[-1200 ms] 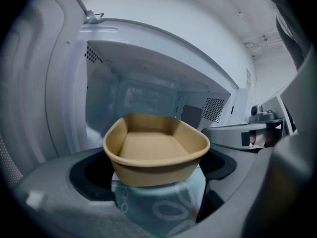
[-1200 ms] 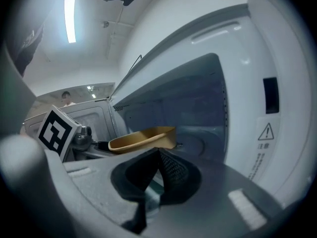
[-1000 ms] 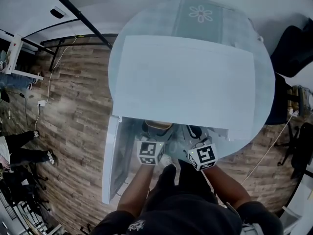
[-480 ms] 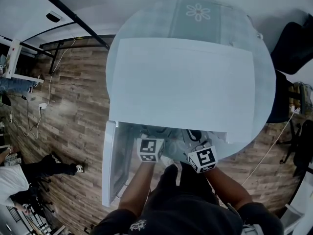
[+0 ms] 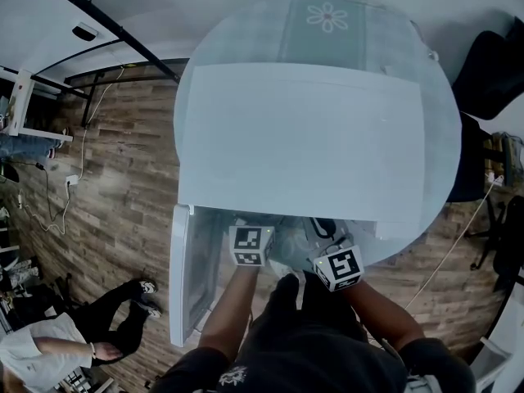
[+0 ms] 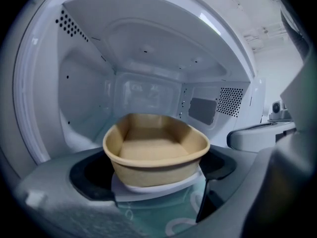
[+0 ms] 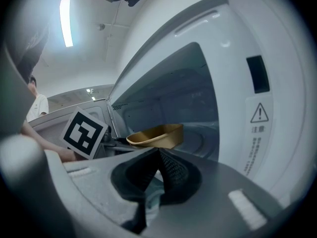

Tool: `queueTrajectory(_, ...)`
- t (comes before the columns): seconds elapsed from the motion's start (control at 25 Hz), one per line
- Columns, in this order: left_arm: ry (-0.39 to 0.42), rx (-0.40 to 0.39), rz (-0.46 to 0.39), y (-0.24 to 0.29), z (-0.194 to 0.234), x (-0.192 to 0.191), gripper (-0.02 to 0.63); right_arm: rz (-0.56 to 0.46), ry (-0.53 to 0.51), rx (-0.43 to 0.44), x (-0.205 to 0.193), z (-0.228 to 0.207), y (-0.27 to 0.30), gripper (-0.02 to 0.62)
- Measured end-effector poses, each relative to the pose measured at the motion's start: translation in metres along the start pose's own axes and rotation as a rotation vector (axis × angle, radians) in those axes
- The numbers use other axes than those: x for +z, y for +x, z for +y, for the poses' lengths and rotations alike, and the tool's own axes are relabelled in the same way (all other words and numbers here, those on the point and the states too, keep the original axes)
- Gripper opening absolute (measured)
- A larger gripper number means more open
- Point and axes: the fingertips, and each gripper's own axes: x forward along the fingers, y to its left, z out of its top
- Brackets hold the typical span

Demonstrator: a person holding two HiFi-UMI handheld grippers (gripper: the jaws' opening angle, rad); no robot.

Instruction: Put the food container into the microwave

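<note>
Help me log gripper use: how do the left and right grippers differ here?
The left gripper's jaws stand apart, gripping the container; the right gripper's jaws are together with nothing between them. The left gripper points straight into the microwave's cavity; the right gripper sits off to the side, seeing the container from outside the opening. Both are at the microwave's open front.

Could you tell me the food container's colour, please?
The food container is tan; clearest in the left gripper view.
</note>
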Motion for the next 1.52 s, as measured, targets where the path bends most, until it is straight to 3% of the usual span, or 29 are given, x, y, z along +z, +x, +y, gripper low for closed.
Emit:
queueTrajectory(0.32, 0.071, 0.047, -0.001, 0.006, -0.002, -0.004, 0.534, -0.007, -0.003, -0.002, 0.000, 0.002, -0.005, 0.002)
queueTrajectory(0.68, 0.040, 0.040, -0.016, 0.000, -0.006, -0.008, 0.592, -0.017, -0.014, -0.004, 0.004, 0.010, -0.013, 0.002)
queueTrajectory(1.16, 0.034, -0.005, -0.042, -0.084, -0.038, -0.019, 0.589, -0.060, -0.059, -0.025, 0.017, 0.039, -0.041, 0.002)
queueTrajectory(1.36, 0.060, -0.023, -0.045, -0.125, -0.048, -0.019, 0.578, -0.081, -0.083, -0.035, 0.024, 0.061, -0.058, 0.002)
queueTrajectory(1.52, 0.064, -0.037, -0.075, -0.150, -0.051, -0.010, 0.478, -0.104, -0.106, -0.035, 0.033, 0.079, -0.069, 0.002)
